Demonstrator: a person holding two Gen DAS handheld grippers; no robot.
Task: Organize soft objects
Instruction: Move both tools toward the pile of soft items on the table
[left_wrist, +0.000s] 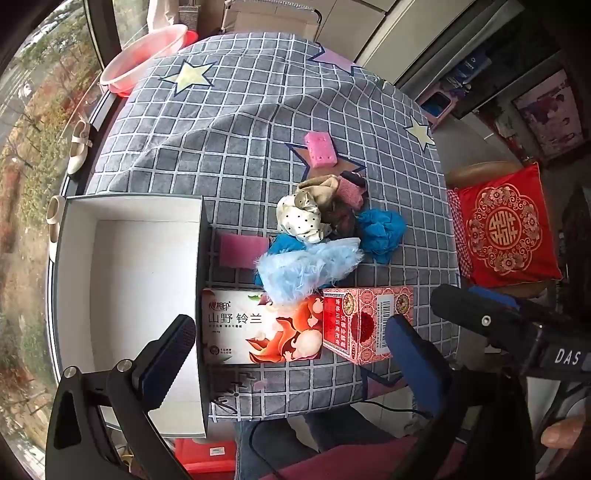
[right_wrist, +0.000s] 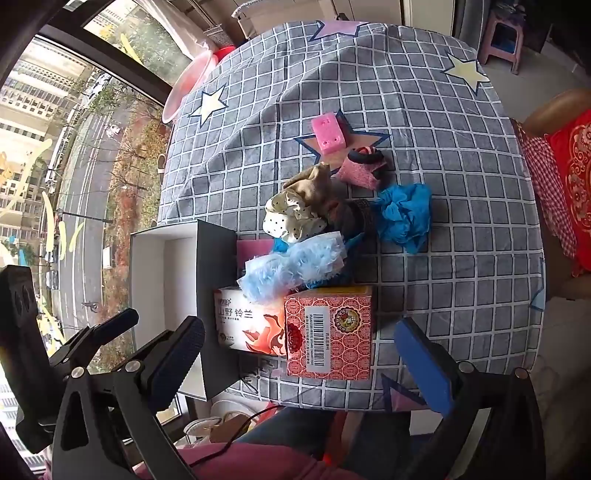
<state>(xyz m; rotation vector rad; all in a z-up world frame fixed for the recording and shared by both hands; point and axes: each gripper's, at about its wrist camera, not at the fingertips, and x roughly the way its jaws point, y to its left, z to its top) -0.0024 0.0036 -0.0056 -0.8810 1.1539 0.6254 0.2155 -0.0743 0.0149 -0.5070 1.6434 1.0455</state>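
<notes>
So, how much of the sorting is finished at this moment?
Nothing looks done yet: the white box holds nothing. Nothing is in hand: left gripper and right gripper hang open above the table. Left: the fluffy blue cloth, the polka-dot cloth, the blue bundle and the pink sponge.

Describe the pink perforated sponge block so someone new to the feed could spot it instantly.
Start at the heap of soft cloths in the middle of the checked tablecloth. Just beyond the heap, alone on a brown star print, sits the pink sponge block. Its small punched holes set it apart from the plain flat pink sponge beside the white box.
</notes>
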